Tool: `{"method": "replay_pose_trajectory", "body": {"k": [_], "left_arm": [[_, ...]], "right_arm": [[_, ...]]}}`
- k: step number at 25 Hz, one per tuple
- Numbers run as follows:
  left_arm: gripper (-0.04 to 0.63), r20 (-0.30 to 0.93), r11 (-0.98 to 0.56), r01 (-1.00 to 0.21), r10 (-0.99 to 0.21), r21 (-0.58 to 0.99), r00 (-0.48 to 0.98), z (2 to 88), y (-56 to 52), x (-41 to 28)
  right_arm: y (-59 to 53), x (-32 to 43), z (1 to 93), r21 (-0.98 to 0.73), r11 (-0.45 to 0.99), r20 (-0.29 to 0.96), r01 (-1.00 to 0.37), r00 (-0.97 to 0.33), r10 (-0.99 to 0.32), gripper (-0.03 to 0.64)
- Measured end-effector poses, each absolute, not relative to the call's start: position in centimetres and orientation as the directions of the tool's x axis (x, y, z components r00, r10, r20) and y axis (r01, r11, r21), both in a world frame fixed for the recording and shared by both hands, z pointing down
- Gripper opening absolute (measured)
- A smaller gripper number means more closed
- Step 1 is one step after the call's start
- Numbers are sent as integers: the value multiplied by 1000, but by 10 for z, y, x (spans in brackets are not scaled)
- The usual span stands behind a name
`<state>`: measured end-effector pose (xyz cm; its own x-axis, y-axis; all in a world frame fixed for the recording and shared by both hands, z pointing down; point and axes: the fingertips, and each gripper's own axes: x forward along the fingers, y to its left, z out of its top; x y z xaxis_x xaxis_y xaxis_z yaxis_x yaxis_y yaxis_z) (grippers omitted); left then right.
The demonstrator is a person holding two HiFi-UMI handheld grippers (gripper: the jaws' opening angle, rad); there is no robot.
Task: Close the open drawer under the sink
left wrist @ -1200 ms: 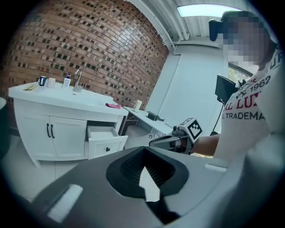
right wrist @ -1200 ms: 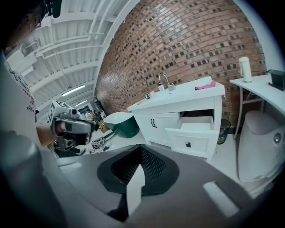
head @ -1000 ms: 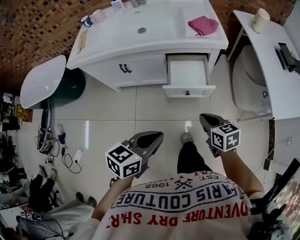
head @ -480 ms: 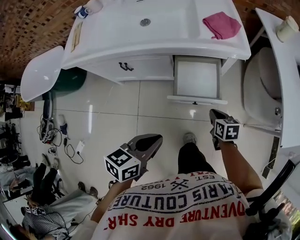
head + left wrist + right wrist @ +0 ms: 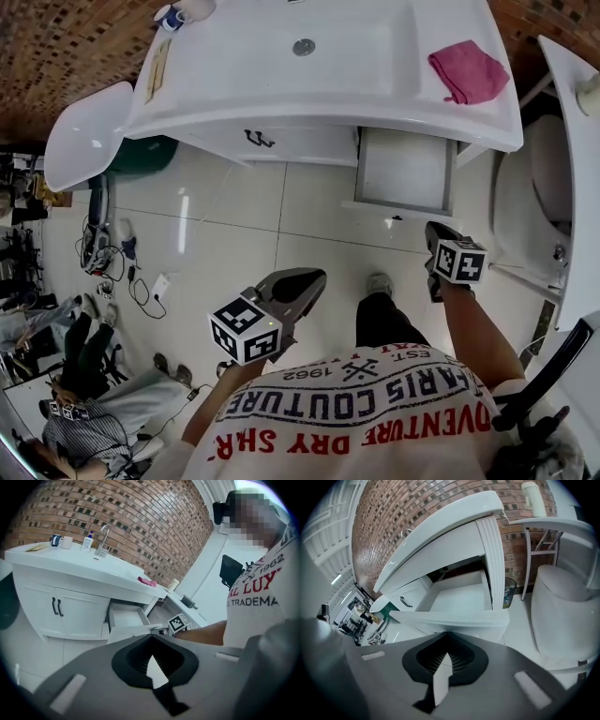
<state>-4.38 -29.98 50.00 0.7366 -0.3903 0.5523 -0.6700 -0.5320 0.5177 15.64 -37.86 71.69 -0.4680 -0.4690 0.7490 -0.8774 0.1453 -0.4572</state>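
The white drawer (image 5: 405, 171) stands pulled out of the vanity (image 5: 281, 89) under the sink, on its right side, and it is empty. My right gripper (image 5: 433, 228) is shut on nothing, with its tip just short of the drawer front (image 5: 454, 618); whether they touch cannot be told. In the right gripper view the right gripper (image 5: 446, 633) points at the front's middle, and the drawer (image 5: 459, 595) fills the space behind. My left gripper (image 5: 317, 275) hangs shut and empty over the floor, well back from the vanity. From the left gripper (image 5: 151, 637) the drawer (image 5: 124, 618) shows ahead to the right.
A pink cloth (image 5: 469, 71) lies on the counter above the drawer. A toilet (image 5: 521, 197) and a white table (image 5: 574, 131) stand close on the right. Cabinet doors with black handles (image 5: 258, 139) lie left of the drawer. A white oval board (image 5: 87, 137) and cables (image 5: 122, 272) are at the left.
I have stepped closer to the vanity. The right gripper has moved forward up to the drawer front. The left gripper has stayed about where it was.
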Motion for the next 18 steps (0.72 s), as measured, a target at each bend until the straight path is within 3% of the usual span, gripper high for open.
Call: {"method": "replay_pose_trajectory", "body": {"k": [18], "left_arm": [[-14,584,-479,-716,-420,508,695,515,-340,-59]], "right_arm": [[-541,175,715,-427,122,704,-896,-414,-577,6]]}}
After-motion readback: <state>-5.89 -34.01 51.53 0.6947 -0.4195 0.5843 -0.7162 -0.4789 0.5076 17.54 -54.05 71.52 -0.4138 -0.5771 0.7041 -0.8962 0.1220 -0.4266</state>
